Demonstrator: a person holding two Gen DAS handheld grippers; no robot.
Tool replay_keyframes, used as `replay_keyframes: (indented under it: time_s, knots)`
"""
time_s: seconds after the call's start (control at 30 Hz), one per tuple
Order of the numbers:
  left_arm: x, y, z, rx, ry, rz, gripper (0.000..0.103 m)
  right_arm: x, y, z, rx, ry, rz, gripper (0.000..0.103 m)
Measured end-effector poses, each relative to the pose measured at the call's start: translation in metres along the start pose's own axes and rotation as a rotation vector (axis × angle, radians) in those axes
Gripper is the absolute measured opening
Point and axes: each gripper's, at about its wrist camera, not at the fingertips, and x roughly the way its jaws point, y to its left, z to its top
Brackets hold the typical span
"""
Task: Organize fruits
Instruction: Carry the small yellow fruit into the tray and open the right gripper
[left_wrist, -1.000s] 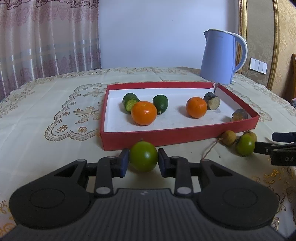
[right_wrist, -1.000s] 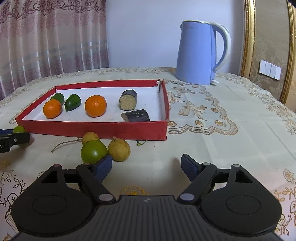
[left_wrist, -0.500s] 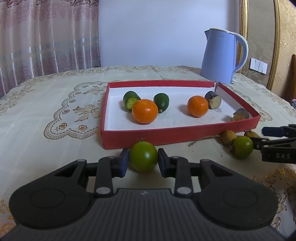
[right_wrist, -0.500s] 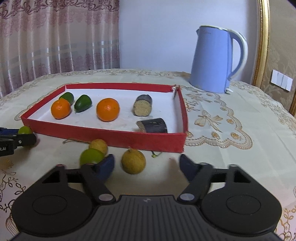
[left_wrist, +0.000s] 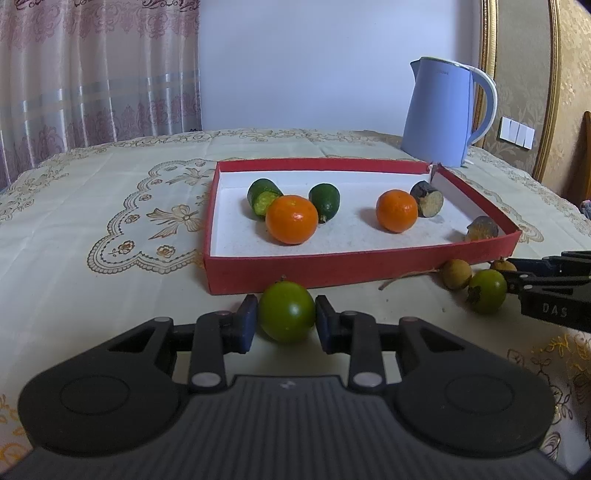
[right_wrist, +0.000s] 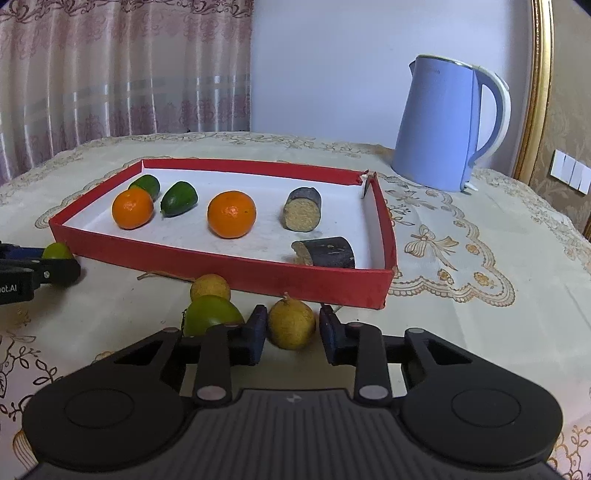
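Note:
My left gripper (left_wrist: 285, 320) is shut on a round green fruit (left_wrist: 286, 310) that rests on the tablecloth just before the red tray's (left_wrist: 332, 266) front wall. My right gripper (right_wrist: 291, 329) is shut on a yellow-brown fruit (right_wrist: 291, 322), also on the cloth by the tray's (right_wrist: 221, 264) near wall. A second green fruit (right_wrist: 210, 314) and another yellow-brown one (right_wrist: 209, 287) lie just left of that grip. Inside the tray sit two oranges (left_wrist: 291, 219) (left_wrist: 396, 210), two dark green fruits (left_wrist: 325, 201) and two dark cut pieces (right_wrist: 303, 208).
A blue kettle (left_wrist: 439, 114) stands behind the tray's far right corner. The table has a cream embroidered cloth (left_wrist: 110, 221), with curtains behind on the left. A gold frame and wall switches are at the right.
The right gripper's jaws have closed from wide open onto the yellow-brown fruit, after shifting so that it lies between them. The left gripper and its green fruit have stayed put.

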Motion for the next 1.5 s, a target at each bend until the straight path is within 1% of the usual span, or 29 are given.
replay_keyframes:
  time_s: [0.2,0.5,0.87,0.93,1.1,1.23,1.37,1.5]
  knots:
    - [-0.001,0.002,0.000,-0.002,0.000,-0.004,0.030,-0.001,0.004,-0.001,-0.014,0.000,-0.018,0.027]
    - [-0.002,0.003,-0.001,0.002,-0.005,-0.005,0.030,-0.010,0.000,-0.004,0.022,-0.028,-0.032,0.027]
    - [-0.002,0.007,-0.002,-0.017,-0.004,-0.010,0.030,-0.018,-0.011,-0.005,0.075,-0.047,-0.052,0.027]
    - [-0.002,0.007,-0.001,-0.021,-0.003,-0.013,0.030,-0.025,-0.011,0.000,0.084,-0.063,-0.037,0.027]
    - [-0.002,0.008,-0.001,-0.021,-0.003,-0.013,0.030,-0.038,0.000,0.023,0.035,-0.127,-0.019,0.027]
    - [-0.002,0.007,-0.001,-0.021,-0.003,-0.014,0.030,-0.031,0.009,0.041,-0.007,-0.145,-0.015,0.027]
    - [-0.002,0.008,-0.001,-0.026,-0.002,-0.018,0.030,-0.007,0.015,0.056,-0.032,-0.112,-0.013,0.027]
    - [-0.001,0.009,-0.001,-0.032,-0.001,-0.022,0.030,0.017,0.023,0.061,-0.058,-0.074,-0.018,0.027]
